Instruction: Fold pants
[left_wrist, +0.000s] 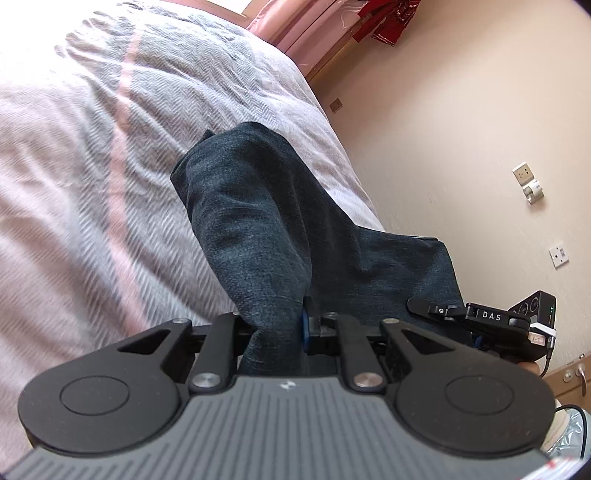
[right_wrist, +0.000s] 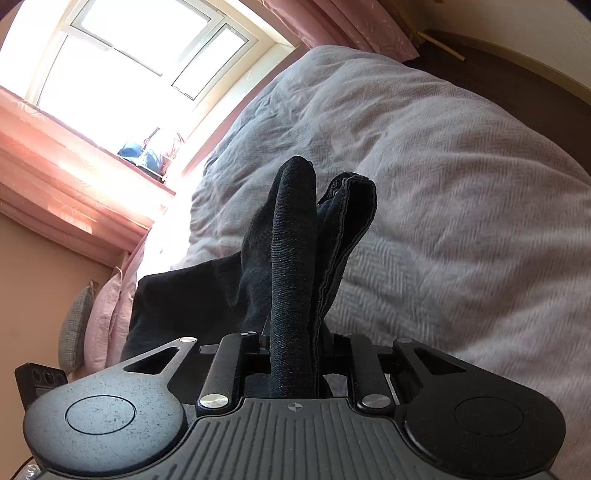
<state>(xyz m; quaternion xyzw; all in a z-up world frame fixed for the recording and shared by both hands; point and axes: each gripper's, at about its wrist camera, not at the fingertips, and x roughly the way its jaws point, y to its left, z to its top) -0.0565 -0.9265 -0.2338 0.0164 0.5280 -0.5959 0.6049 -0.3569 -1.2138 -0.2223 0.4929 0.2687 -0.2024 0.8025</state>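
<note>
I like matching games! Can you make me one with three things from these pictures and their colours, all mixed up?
Things:
1. pants
2. curtain
3. bedspread

Colours:
A. pale grey-white
B. dark blue-black
C. pink

Pairs: 1-B, 2-C, 3-A

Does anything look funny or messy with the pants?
Nothing looks broken or spilled. The dark pants are bunched and twisted, standing up in a lump instead of lying flat on the bed cover. That is because the left gripper and right gripper each pinch a handful in their jaws.
</note>
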